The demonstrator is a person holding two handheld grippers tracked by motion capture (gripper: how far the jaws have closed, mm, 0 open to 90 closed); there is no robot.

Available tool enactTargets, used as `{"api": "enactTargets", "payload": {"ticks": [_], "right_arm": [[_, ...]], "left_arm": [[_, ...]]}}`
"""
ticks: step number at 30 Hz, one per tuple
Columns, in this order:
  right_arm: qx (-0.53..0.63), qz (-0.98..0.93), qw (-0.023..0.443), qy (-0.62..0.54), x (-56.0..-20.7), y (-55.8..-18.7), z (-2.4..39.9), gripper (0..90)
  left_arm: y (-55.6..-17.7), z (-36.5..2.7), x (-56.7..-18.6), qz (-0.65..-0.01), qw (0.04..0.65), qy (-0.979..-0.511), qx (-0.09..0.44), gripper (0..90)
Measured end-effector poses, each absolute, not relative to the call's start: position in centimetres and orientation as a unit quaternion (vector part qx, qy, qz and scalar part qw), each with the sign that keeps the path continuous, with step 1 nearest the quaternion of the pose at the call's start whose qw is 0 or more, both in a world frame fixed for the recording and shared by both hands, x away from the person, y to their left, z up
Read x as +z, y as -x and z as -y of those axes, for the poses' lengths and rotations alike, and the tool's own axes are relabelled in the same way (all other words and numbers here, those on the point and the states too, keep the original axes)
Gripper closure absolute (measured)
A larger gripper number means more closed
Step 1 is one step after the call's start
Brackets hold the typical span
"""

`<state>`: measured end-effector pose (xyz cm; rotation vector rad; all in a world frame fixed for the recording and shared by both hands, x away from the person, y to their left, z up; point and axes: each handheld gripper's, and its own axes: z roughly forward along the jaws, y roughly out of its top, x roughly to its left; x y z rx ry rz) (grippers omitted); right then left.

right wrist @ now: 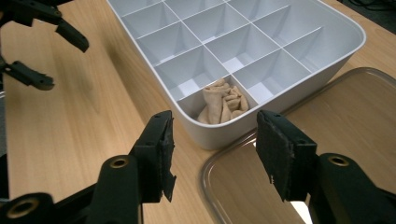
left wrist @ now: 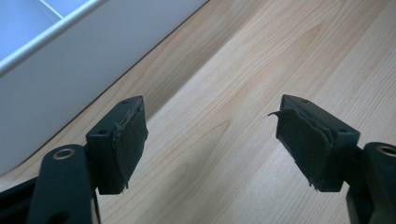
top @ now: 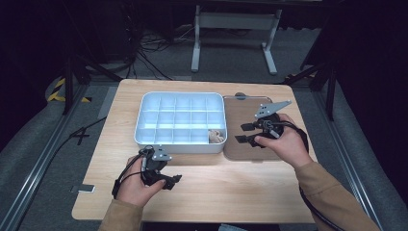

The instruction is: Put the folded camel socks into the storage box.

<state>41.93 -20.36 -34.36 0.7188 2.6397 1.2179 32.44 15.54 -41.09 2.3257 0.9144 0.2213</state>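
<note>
A white tray (top: pixel 181 121) with many small compartments stood in the middle of the wooden bench (top: pixel 231 192). A beige folded cloth (top: pixel 217 136) lay in one compartment, the one in the near right corner of the tray as the high view showed it. In the right gripper view the cloth (right wrist: pixel 221 105) looked crumpled, and it touched the compartment walls around it; I could not tell if it was one piece or several.

Just beside the tray on its right, a clear lid (top: pixel 255 126) lay flat on the bench. The right hand-held gripper (top: pixel 246 133) hovered over this lid and pointed toward the tray. Its jaws stood wide apart with nothing between them, and the pads pressed on nothing. In its own view the near corner of the tray (right wrist: pixel 219 135) and the rim of the lid (right wrist: pixel 233 154) were seen between the jaws.

The left hand-held gripper (top: pixel 174 180) was low over the bare bench in front of the tray, near its left corner. Its jaws were also open and empty. In the left gripper view the outer wall of the tray (left wrist: pixel 65 79) was just beside one jaw, without touching it.
</note>
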Motion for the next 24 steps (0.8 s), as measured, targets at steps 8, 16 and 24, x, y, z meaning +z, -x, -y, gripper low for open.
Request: {"api": "enactTargets", "payload": {"ticks": [8,16,24], "right_arm": [[0.398,-0.884,0.078,-0.235,-34.5,-40.5,21.9,41.1],[0.4,-0.877,0.087,-0.25,-35.3,-38.8,24.1,37.8],[0.4,-0.867,0.091,-0.284,-37.4,-37.2,26.5,36.4]], "left_arm": [[-32.8,-15.5,-40.8,-0.354,0.317,-0.877,0.077,26.2],[-32.9,-15.5,-40.3,-0.363,0.324,-0.871,0.074,26.7],[-33.0,-15.5,-40.5,-0.369,0.319,-0.869,0.081,26.6]]}}
